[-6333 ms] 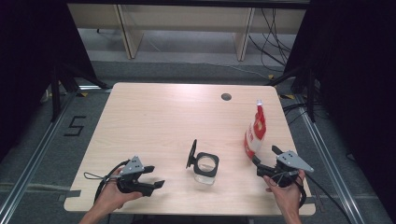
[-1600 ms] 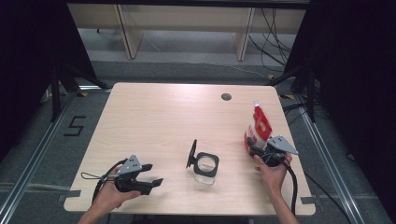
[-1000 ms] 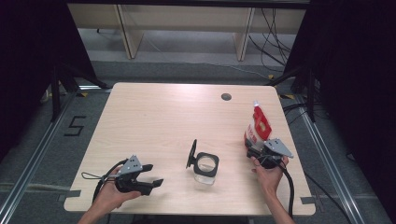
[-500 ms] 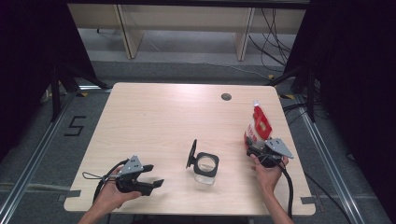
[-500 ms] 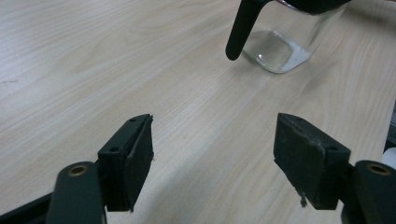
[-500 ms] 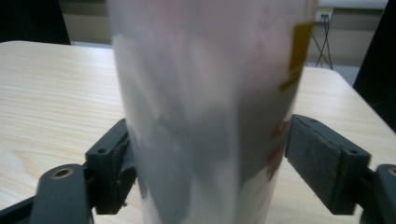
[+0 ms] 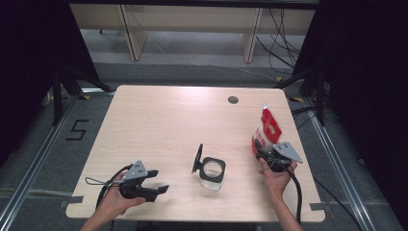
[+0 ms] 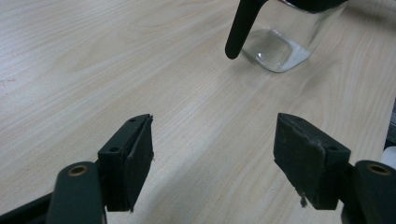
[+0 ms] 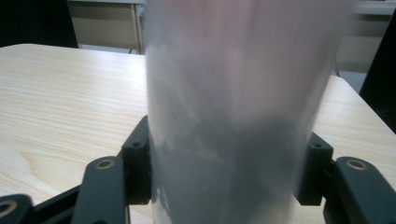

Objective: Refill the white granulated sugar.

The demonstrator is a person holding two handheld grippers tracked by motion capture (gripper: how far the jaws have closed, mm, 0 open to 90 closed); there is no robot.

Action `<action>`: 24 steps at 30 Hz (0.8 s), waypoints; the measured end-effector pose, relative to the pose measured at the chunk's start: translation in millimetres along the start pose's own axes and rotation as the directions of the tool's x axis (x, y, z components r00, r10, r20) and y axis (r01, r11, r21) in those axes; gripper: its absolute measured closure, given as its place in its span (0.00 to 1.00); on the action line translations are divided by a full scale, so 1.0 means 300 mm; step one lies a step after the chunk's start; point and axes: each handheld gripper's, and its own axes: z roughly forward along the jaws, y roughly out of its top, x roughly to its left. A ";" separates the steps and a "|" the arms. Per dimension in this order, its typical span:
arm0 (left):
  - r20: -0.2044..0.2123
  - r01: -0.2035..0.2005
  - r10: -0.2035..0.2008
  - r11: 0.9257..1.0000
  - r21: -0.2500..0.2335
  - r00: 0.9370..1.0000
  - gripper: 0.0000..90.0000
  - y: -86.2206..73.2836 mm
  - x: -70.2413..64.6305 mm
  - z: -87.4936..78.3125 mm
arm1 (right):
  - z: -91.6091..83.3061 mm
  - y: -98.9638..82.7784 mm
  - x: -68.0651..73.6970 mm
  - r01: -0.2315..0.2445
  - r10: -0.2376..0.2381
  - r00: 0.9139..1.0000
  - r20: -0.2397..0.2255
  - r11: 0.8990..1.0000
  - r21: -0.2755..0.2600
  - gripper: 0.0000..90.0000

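Right gripper [image 7: 262,148] moved in from near table edge, now clamps bottle [image 7: 266,131]. Bottle stands upright, right of jar [image 7: 211,169]. Left gripper [image 7: 153,182] wide open, left of jar.

Lab recording bay, black curtains [image 7: 29,57], floor rails [image 7: 33,163], loose cables [image 7: 284,38]

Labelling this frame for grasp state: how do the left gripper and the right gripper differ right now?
The left gripper has its jaws spread wide around bare wood; the right gripper has its jaws against both sides of the red-and-white pouch. The left gripper sits near the light wooden table's front-left corner, the right gripper near the right edge. Both are hand-held and low over the table.
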 end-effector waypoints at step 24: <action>0.012 -0.004 0.004 1.000 0.008 1.000 0.32 -0.001 0.002 0.000 | -0.180 0.090 0.053 0.313 -0.318 0.940 -0.121 0.948 -0.054 0.48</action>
